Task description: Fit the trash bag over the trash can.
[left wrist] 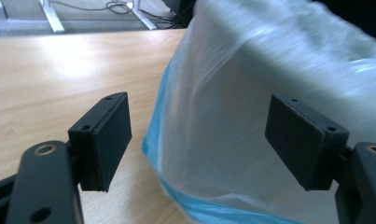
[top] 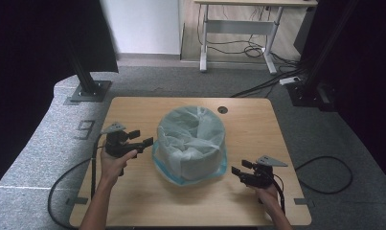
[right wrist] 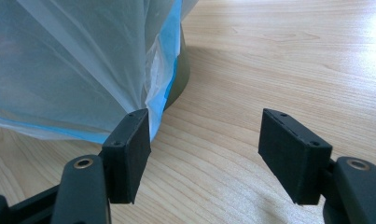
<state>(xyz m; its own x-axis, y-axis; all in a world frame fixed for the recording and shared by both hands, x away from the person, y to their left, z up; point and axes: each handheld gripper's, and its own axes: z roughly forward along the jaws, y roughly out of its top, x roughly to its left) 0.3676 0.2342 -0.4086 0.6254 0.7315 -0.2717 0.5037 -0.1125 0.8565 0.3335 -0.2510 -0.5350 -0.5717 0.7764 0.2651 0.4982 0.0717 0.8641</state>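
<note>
A round bin wrapped in a translucent white bag (top: 193,139) with a blue hem stands mid-table. My left gripper (top: 145,142) is raised at the bag's left side, jaws open and pointing at it. In the left gripper view the bag (left wrist: 251,70) hangs beyond the open left gripper (left wrist: 197,140), and the pads do not press it. My right gripper (top: 238,173) rests low at the bin's front right, open. In the right gripper view the bag's blue hem (right wrist: 169,56) drops beside the left pad (right wrist: 129,154) of the right gripper (right wrist: 204,156), and the dark bin wall (right wrist: 182,70) shows under it.
The wooden table (top: 133,110) has a cable hole (top: 222,109) behind the bin. Cables trail from both grippers over the table's front edge. Black frame feet (top: 87,88) stand on the carpet at the back left and right, with another desk (top: 238,28) beyond.
</note>
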